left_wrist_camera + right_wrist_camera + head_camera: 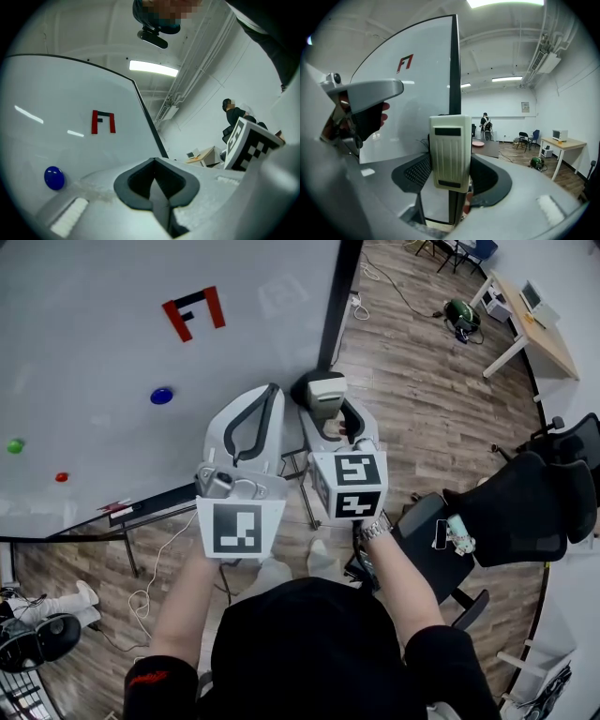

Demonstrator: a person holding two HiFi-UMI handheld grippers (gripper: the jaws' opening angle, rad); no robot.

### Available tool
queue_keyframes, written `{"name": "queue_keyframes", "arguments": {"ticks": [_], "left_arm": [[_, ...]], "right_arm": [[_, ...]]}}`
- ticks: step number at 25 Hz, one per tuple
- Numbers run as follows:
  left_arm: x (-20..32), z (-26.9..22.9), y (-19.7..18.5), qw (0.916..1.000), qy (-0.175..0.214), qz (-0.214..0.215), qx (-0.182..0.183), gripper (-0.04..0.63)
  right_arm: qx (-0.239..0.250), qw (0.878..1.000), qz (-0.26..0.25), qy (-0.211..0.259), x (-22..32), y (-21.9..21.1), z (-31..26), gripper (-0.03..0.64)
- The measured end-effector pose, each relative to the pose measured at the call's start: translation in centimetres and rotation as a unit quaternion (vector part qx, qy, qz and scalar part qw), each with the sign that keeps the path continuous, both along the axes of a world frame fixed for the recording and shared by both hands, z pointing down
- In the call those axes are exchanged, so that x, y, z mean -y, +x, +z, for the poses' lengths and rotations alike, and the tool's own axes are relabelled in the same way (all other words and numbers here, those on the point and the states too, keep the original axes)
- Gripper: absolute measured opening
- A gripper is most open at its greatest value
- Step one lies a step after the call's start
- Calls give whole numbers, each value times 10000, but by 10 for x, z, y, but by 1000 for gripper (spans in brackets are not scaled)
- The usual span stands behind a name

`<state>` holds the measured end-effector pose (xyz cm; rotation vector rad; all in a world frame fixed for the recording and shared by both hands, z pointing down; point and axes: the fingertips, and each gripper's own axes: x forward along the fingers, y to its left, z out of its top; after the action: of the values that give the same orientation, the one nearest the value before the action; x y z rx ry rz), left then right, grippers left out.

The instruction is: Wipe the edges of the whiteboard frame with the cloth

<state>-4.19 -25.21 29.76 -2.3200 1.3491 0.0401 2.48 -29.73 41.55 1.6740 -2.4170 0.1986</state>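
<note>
The right gripper is clamping a cream ribbed eraser block between its jaws, holding it upright just in front of the black frame that is running along the right edge of the whiteboard. Whether block and frame are touching cannot be told. The left gripper is hovering just beside it, jaws pressed together on nothing, facing the board near that same edge. A blue magnet is sticking below and left of a red mark.
</note>
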Motion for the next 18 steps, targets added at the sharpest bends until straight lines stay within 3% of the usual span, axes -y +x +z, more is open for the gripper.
{"name": "queue_keyframes", "arguments": {"ticks": [18], "left_arm": [[-12, 2, -4, 10000, -15, -71, 46, 1]], "right_arm": [[258, 9985, -13, -482, -5, -1, 36, 259]]}}
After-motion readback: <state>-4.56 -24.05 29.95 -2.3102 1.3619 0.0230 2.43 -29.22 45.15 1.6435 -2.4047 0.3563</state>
